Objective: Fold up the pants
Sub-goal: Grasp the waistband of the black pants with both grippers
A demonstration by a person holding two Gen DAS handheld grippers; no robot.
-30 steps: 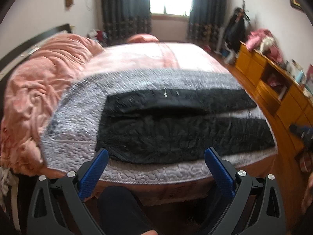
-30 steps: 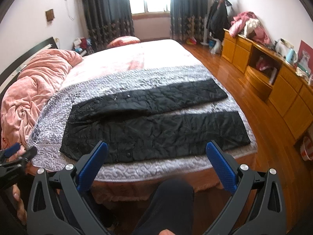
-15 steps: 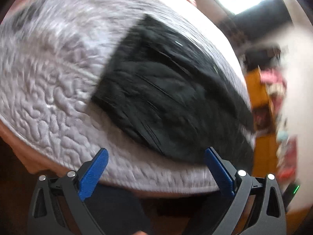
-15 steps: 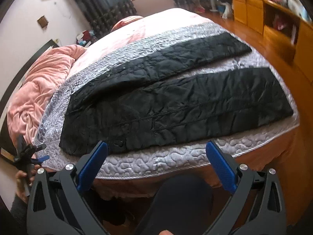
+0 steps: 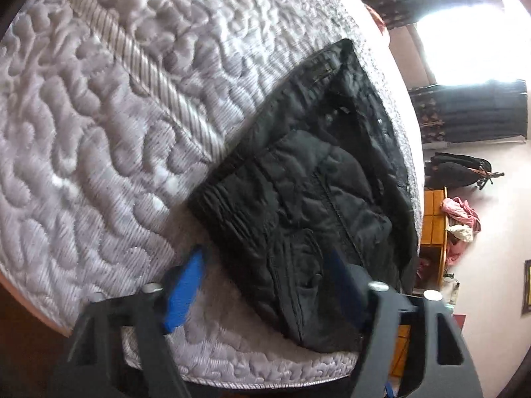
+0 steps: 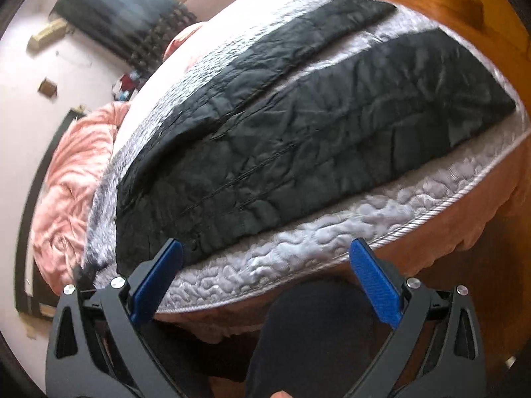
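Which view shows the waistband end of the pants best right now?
The left wrist view: the pants waistband corner fills the frame, close between the open left gripper fingers. The right wrist view shows the whole garment spread flat, waistband small and far left.

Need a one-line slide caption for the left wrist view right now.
Open left gripper closing in on the waistband corner of black quilted pants lying on a grey quilted bed cover.

Left gripper, right gripper, black angular frames, blue jaws, silver screws, dark trouser knee
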